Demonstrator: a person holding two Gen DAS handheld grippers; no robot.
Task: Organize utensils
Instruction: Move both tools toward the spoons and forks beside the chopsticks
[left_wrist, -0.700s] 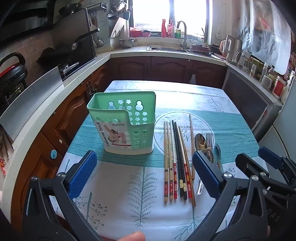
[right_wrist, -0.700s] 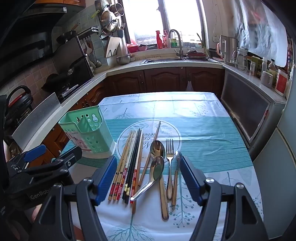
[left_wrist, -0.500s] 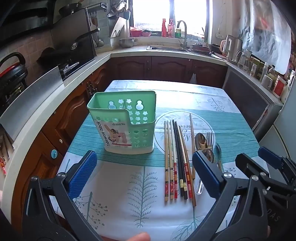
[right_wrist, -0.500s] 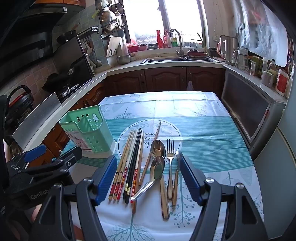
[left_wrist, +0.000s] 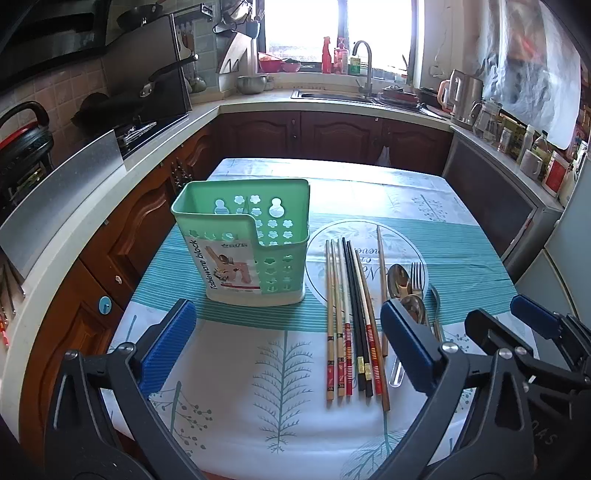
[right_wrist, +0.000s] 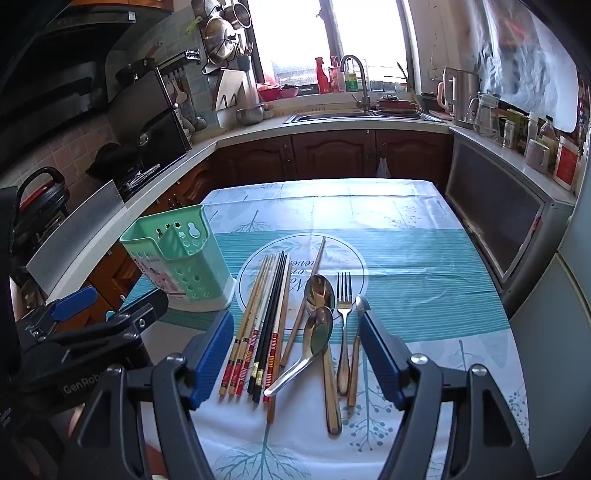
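Work on the utensils has not really begun, as far as I can judge. The green holder (left_wrist: 255, 240) stands upright on the left part of the desk (left_wrist: 280, 413), and through its open top and its holes I see nothing inside, though its front pocket is partly hidden by the label.

All the utensils lie flat on the cloth, to the right of the holder. The chopsticks (right_wrist: 260, 325) make a tidy row side by side, with one brown chopstick (right_wrist: 308, 284) lying slanted, apart from the row. Next come two spoons (right_wrist: 319, 325), the smaller one resting across the handle of the bigger one, then the fork (right_wrist: 344, 314) and one more thin piece of cutlery (right_wrist: 358, 343) just beside it, which I cannot name with certainty.

The left gripper (left_wrist: 284, 343) hangs above the near edge of the desk with its fingers spread wide and nothing between them. The right gripper (right_wrist: 297, 354) is the same, fingers spread and empty, with the spoons and the chopstick ends framed between them but not touched.

So every piece remains to be picked up and stood in the holder. The crossed spoons will probably need some care to separate.
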